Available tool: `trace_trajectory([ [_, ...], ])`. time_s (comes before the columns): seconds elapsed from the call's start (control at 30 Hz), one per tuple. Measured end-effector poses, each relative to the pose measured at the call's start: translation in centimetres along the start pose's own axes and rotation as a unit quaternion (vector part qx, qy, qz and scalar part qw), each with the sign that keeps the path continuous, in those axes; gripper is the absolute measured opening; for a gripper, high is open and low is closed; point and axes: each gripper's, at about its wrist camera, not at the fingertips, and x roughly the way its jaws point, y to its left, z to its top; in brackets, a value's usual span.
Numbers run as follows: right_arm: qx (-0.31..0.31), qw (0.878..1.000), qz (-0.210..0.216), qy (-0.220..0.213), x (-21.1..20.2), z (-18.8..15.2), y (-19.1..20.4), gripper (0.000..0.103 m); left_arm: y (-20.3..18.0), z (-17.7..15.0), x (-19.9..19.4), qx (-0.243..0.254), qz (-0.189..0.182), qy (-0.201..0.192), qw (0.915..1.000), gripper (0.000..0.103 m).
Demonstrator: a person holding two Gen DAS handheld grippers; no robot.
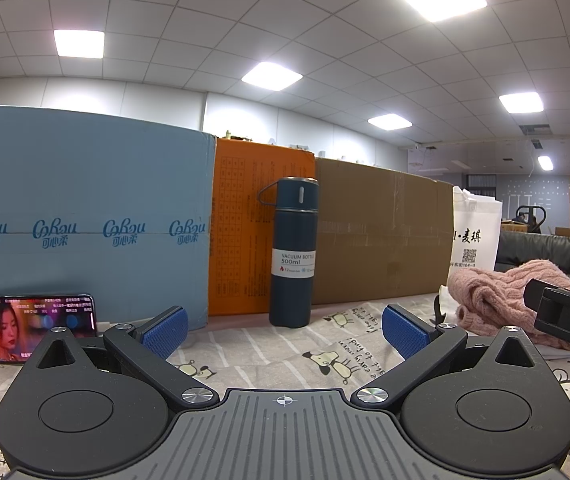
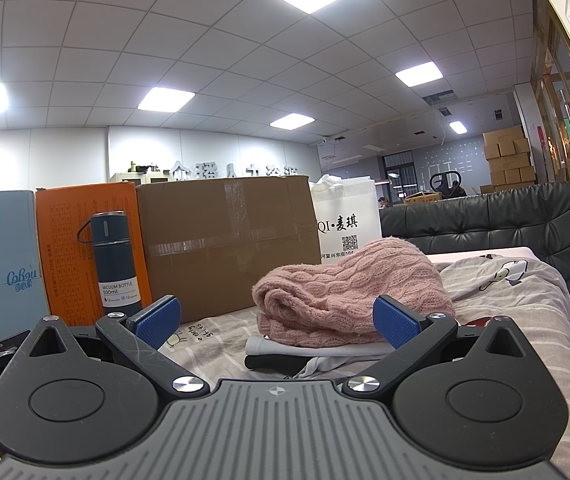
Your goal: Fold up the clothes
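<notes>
I see both my left hand-held gripper and right hand-held gripper spread apart, empty; vacuum bottle capped, cardboard box taped shut.

The phone is being cut off low by the gripper body. White cloth is lying mostly buried under the sweater. The bottle's small label print is blurring.

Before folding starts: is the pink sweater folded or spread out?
Folded. The pink sweater lies as a compact, layered bundle on other clothes.
</notes>
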Motion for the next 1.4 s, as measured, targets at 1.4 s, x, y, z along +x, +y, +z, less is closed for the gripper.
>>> trace_trajectory([
  [1.4,0.002,1.000,-0.002,0.000,-0.05,0.03,-0.02,0.103,0.03,0.04,0.01,-0.003,0.000,0.005,1.0000,0.103],
])
